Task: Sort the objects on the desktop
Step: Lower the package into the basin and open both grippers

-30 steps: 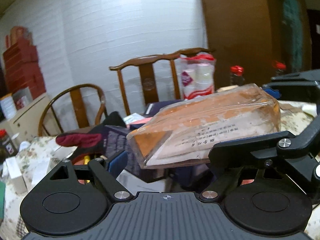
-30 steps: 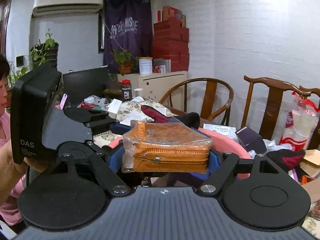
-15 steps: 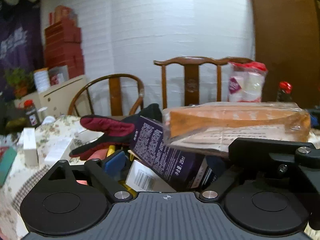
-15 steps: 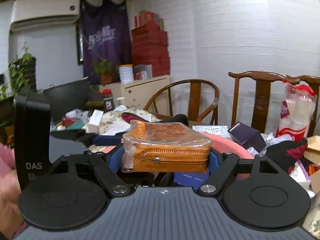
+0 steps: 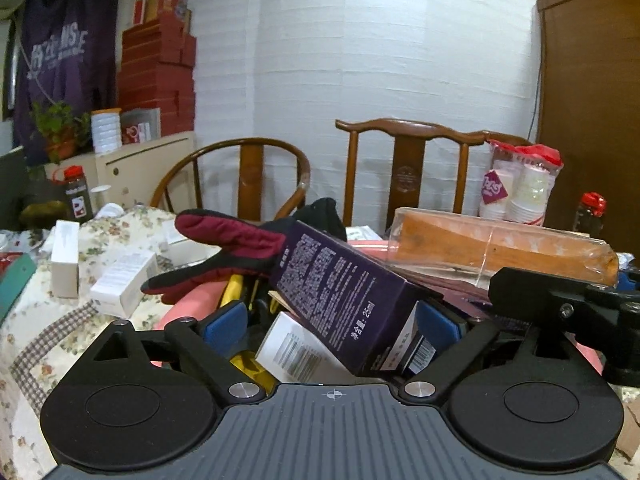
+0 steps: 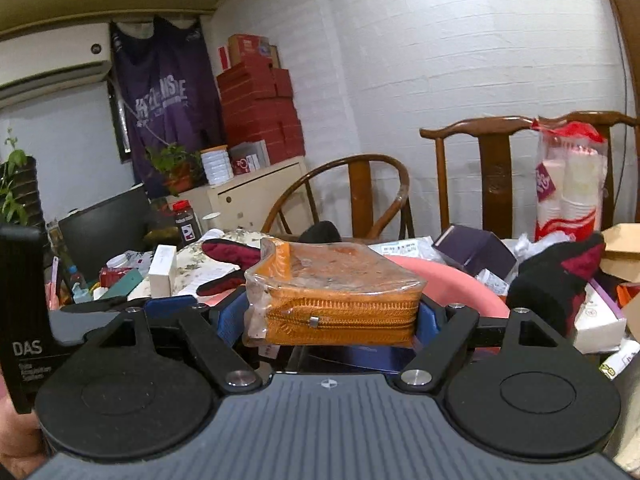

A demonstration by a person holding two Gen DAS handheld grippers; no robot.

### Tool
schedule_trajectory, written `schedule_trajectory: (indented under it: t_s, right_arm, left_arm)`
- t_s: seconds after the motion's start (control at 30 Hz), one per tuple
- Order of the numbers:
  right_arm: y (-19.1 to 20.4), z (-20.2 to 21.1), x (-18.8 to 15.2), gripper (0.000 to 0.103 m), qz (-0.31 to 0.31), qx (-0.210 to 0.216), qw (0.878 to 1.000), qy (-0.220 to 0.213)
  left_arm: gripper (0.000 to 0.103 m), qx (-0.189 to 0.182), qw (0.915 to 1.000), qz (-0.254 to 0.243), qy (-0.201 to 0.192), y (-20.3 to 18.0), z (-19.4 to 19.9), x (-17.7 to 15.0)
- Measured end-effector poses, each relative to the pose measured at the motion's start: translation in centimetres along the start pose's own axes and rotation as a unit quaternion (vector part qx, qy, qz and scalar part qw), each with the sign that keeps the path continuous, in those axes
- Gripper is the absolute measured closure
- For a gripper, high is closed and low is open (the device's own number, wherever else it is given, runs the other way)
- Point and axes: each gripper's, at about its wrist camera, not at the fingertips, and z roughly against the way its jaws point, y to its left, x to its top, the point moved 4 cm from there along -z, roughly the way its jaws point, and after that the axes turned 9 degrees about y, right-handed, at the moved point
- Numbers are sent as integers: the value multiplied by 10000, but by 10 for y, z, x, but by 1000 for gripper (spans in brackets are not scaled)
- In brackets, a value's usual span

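The right gripper [image 6: 332, 316] stays clamped on the plastic-wrapped orange zippered pouch [image 6: 334, 286], now lower over the pink basin [image 6: 448, 276]. The left gripper [image 5: 330, 322] has swung level (jaws opening, holding nothing), a dark purple printed carton [image 5: 340, 296] now lying loosely between its blue pads [image 5: 224, 320].

The left gripper [image 5: 332, 322] points slightly downward, its blue pads [image 5: 226, 320] spread wide and the jaws opening; a dark purple box [image 5: 340, 292] lies between them, though whether either pad touches it cannot be told. The right gripper [image 6: 328, 316] also tilts a little below level, and its blue pads [image 6: 230, 322] press both ends of an orange zip pouch in clear wrap [image 6: 334, 300], holding it flat and level
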Motion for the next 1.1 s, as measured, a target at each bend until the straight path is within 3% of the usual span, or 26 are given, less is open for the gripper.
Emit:
schedule_trajectory:
  t_s: [0.63,0.97,1.1]
  right_arm:
    - [-11,-42,0,19,-57,-401,9982,436]
    - [-7,-68,-3,20,4,-517,9942,942]
    - [-7,-71,-3,19,53,-549,9933,1020]
  left_arm:
    - [5,496,9986,-172,53,5,-10,0]
    - [2,1230,9898,-695,-197,-5,-10,-2]
    - [2,1260,9895,-696,-115,-5,-13,0]
